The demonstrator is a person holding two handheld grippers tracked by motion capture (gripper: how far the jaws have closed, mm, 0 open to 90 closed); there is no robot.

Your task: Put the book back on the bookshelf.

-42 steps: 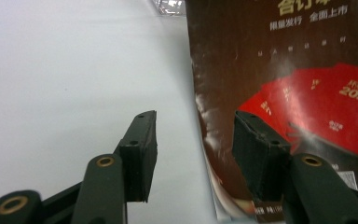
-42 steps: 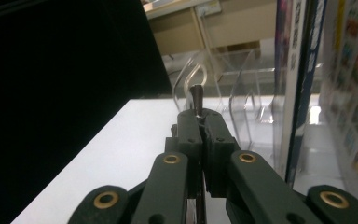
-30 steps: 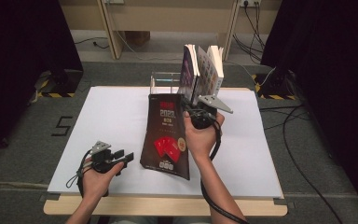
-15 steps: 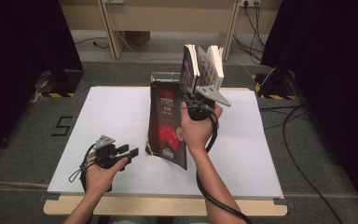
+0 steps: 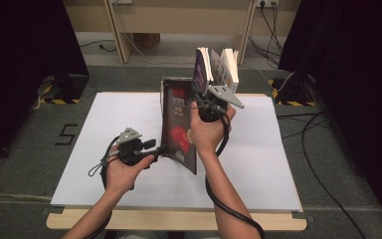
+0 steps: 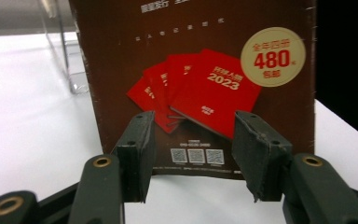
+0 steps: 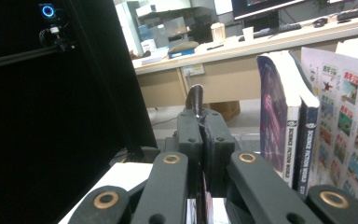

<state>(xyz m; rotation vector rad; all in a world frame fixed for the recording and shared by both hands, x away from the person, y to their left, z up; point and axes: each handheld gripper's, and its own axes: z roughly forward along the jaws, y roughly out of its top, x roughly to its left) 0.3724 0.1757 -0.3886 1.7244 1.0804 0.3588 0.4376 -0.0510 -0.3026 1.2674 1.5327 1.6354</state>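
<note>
Magazine (image 5: 179,124), brown cover with red booklets printed on it, at the centre of the high view over the white counter (image 5: 104,149). Against the earlier frames it has been tipped up: a second ago it lay flat on the counter, and now it stands nearly on end, its lower edge near the counter and its top edge raised toward the upper centre of the frame. Its long axis runs from lower centre to upper centre, leaning slightly, with the cover facing the left of the frame.

The right tool (image 5: 205,105) is clenched on the magazine's upper edge; in the right gripper view the two jaws are pressed together on the thin dark edge (image 7: 196,100). The left tool (image 5: 161,148) has risen and come toward the magazine's lower left corner since the earlier frames; its jaws stand apart, grasping nothing, and in the left gripper view they frame the lower part of the cover (image 6: 200,88) without touching it.

Count: one magazine in hand; two tools; two upright books (image 5: 218,67) behind the magazine at upper centre, beside a clear stand (image 5: 165,84); one counter.
</note>
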